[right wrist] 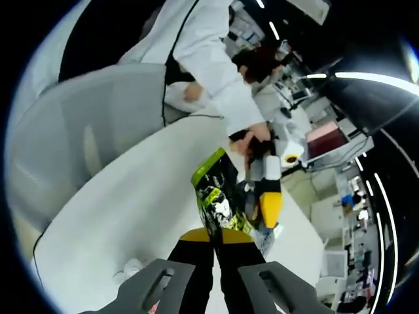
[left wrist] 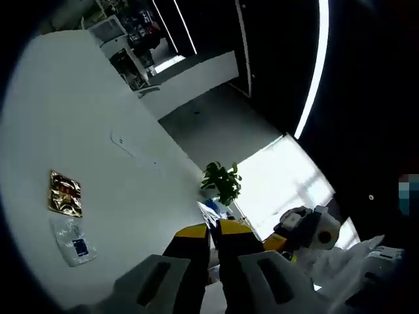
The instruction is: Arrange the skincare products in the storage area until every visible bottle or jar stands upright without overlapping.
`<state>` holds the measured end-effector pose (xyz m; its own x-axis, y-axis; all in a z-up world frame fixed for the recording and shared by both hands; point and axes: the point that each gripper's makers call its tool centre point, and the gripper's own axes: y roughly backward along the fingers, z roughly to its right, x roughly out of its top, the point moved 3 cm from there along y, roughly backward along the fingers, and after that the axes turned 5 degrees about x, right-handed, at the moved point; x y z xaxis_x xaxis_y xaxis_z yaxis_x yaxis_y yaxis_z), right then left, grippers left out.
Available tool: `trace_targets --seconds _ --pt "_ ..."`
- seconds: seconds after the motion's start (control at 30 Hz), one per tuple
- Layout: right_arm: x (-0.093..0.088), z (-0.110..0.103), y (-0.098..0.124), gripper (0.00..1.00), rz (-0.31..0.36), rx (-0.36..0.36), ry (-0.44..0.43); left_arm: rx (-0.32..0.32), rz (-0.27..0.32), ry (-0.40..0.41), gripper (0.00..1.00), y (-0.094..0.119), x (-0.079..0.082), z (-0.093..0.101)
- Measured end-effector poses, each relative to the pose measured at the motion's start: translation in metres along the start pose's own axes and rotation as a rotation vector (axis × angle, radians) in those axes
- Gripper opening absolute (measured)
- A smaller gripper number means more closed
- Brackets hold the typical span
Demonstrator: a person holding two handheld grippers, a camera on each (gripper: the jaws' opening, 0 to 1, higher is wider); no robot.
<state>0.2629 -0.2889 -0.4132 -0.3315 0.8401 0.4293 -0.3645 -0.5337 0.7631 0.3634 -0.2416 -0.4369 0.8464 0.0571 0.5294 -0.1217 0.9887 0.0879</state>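
Left gripper [left wrist: 213,237] nearly closed on a thin blue-and-white packet [left wrist: 211,210]. Gold packet [left wrist: 65,193] and clear packet [left wrist: 74,239] flat on the white surface [left wrist: 98,124]. Right gripper [right wrist: 215,239] narrow, pinching a green-and-black pouch [right wrist: 219,196] above the surface.

In the left gripper view, two flat packets [left wrist: 65,193] lay touching on the table [left wrist: 98,118], well apart from the potted plant [left wrist: 221,181] at its far edge, where another gripper [left wrist: 308,230] stood beside the plant.
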Motion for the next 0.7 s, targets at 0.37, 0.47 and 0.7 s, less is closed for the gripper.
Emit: trace_targets --seconds 0.37,0.47,0.7 --pt "-0.005 -0.018 -0.017 0.00 -0.109 -0.010 -0.282 0.173 -0.008 -0.303 0.00 0.002 -0.006 -0.012" --pt "-0.005 -0.028 -0.022 0.00 -0.147 -0.022 -0.386 0.202 -0.026 -0.392 0.00 0.002 -0.012 -0.012" --pt "-0.005 -0.045 -0.031 0.00 -0.153 -0.097 -0.565 0.270 -0.074 -0.553 0.00 0.003 -0.032 -0.018"
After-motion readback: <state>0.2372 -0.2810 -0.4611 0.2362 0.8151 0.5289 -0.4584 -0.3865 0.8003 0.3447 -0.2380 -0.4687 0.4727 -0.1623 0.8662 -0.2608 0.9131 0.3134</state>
